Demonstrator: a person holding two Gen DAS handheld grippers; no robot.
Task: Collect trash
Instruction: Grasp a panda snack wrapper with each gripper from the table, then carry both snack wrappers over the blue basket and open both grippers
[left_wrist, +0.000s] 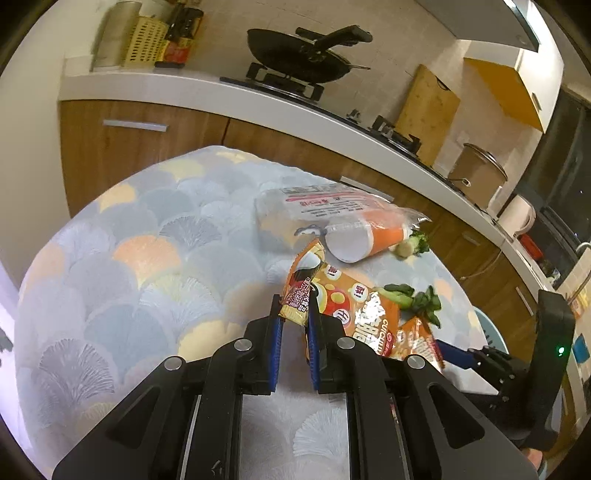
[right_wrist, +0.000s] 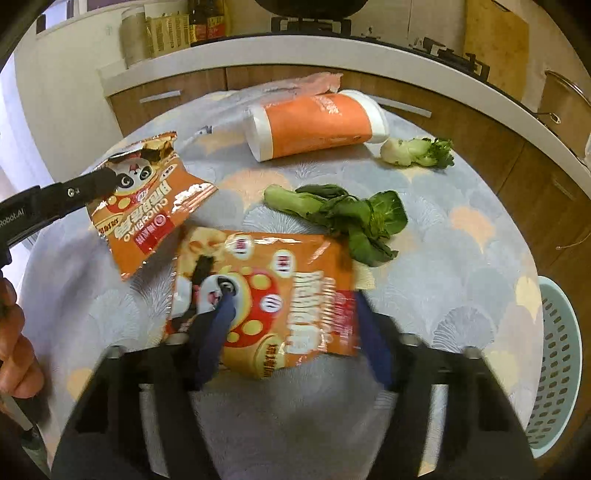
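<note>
My left gripper (left_wrist: 295, 308) is shut on the edge of a torn orange snack wrapper (left_wrist: 301, 284); it also shows in the right wrist view (right_wrist: 147, 206), lifted at the left. My right gripper (right_wrist: 291, 295) is open, its blue fingers (right_wrist: 218, 332) straddling a second orange snack bag (right_wrist: 280, 295) that lies flat on the table. The bag also shows in the left wrist view (left_wrist: 362, 306). A bok choy piece (right_wrist: 343, 218) lies just beyond the bag, and a smaller stem (right_wrist: 413, 151) lies farther right.
A roll of bags with an orange label (right_wrist: 314, 125) and a clear plastic package (left_wrist: 314, 206) lie at the table's far side. A pale blue basket (right_wrist: 557, 362) stands by the table's right edge. Kitchen counter (left_wrist: 295, 107) with wok behind.
</note>
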